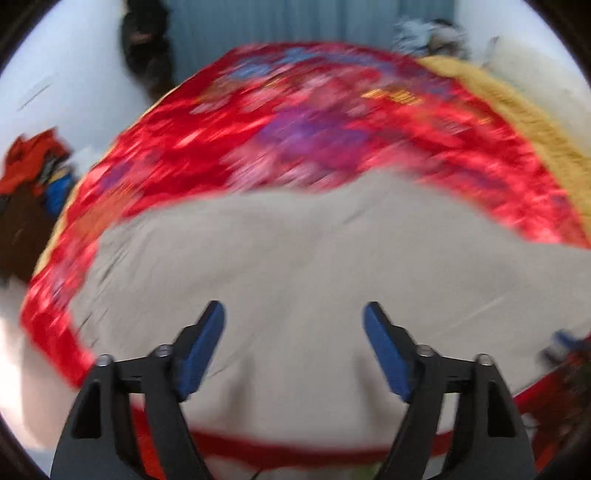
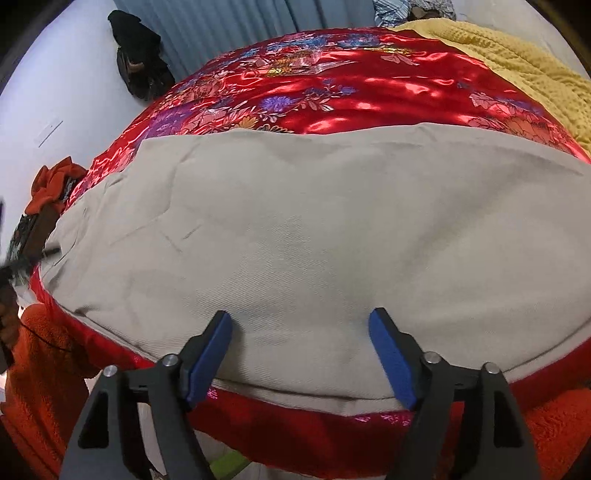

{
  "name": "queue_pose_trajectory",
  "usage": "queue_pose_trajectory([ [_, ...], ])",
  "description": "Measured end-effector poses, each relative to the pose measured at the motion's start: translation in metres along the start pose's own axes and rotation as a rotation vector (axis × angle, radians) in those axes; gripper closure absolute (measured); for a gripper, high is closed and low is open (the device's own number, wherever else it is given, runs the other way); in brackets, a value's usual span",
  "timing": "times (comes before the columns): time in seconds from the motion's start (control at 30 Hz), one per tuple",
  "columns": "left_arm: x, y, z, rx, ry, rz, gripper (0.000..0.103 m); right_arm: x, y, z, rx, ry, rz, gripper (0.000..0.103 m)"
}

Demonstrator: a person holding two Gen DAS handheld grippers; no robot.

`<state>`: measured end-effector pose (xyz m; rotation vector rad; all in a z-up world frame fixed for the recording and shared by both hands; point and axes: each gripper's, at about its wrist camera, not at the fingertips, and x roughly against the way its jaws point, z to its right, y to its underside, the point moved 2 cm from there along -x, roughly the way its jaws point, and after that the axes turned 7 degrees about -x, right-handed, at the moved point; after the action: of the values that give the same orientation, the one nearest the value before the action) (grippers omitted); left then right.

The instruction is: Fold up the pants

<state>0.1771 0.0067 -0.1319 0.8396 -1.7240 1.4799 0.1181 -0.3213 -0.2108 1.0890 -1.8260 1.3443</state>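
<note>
Beige pants (image 2: 295, 229) lie spread flat over a red floral satin bedspread (image 2: 332, 85). In the right wrist view my right gripper (image 2: 300, 321) stands open just above the near edge of the pants, with only flat cloth under the gap and nothing pinched. The left wrist view is blurred. It shows the same beige pants (image 1: 295, 266) below my left gripper (image 1: 294, 312), whose blue pads (image 1: 201, 350) stand wide apart and hold nothing. The near hem of the pants runs along the bed's red front edge in both views.
A yellow blanket (image 2: 517, 66) covers the bed's far right. A dark bag (image 2: 140, 66) leans by the blue curtain (image 2: 229, 33) at the back left. An orange sleeve (image 2: 48, 369) shows at the lower left, and orange clothes (image 1: 33, 162) are heaped at the left.
</note>
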Motion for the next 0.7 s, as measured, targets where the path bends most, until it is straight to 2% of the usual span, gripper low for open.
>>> queue_pose_trajectory([
  [0.13, -0.026, -0.047, 0.075, -0.138, 0.084, 0.026, 0.018, -0.001, 0.001, -0.004, 0.014, 0.010, -0.003, 0.018],
  [0.2, -0.051, -0.061, 0.107, -0.191, 0.109, -0.002, 0.017, 0.000, 0.001, -0.002, 0.004, -0.002, -0.001, 0.018],
  [0.23, -0.070, -0.063, 0.125, -0.214, 0.116, -0.041, 0.017, 0.000, 0.000, -0.001, -0.001, -0.009, 0.000, 0.018],
  [0.33, -0.108, -0.045, 0.156, -0.283, 0.070, -0.165, 0.020, 0.001, 0.000, 0.002, -0.011, -0.025, 0.001, 0.018],
  [0.37, -0.107, -0.038, 0.161, -0.298, 0.058, -0.166, 0.021, 0.001, 0.000, 0.002, -0.012, -0.029, 0.001, 0.018],
  [0.4, -0.093, -0.025, 0.163, -0.313, 0.067, -0.132, 0.019, 0.002, 0.000, 0.002, -0.014, -0.032, 0.001, 0.018],
  [0.47, -0.075, -0.002, 0.162, -0.332, 0.102, -0.130, 0.015, 0.002, 0.000, 0.004, -0.017, -0.041, 0.002, 0.018],
  [0.6, -0.040, 0.052, 0.160, -0.366, 0.130, -0.110, 0.015, 0.003, -0.001, 0.005, -0.026, -0.054, -0.001, 0.018],
  [0.7, -0.026, 0.069, 0.160, -0.386, 0.123, -0.073, 0.015, 0.016, -0.009, 0.009, -0.081, -0.099, 0.013, 0.019],
])
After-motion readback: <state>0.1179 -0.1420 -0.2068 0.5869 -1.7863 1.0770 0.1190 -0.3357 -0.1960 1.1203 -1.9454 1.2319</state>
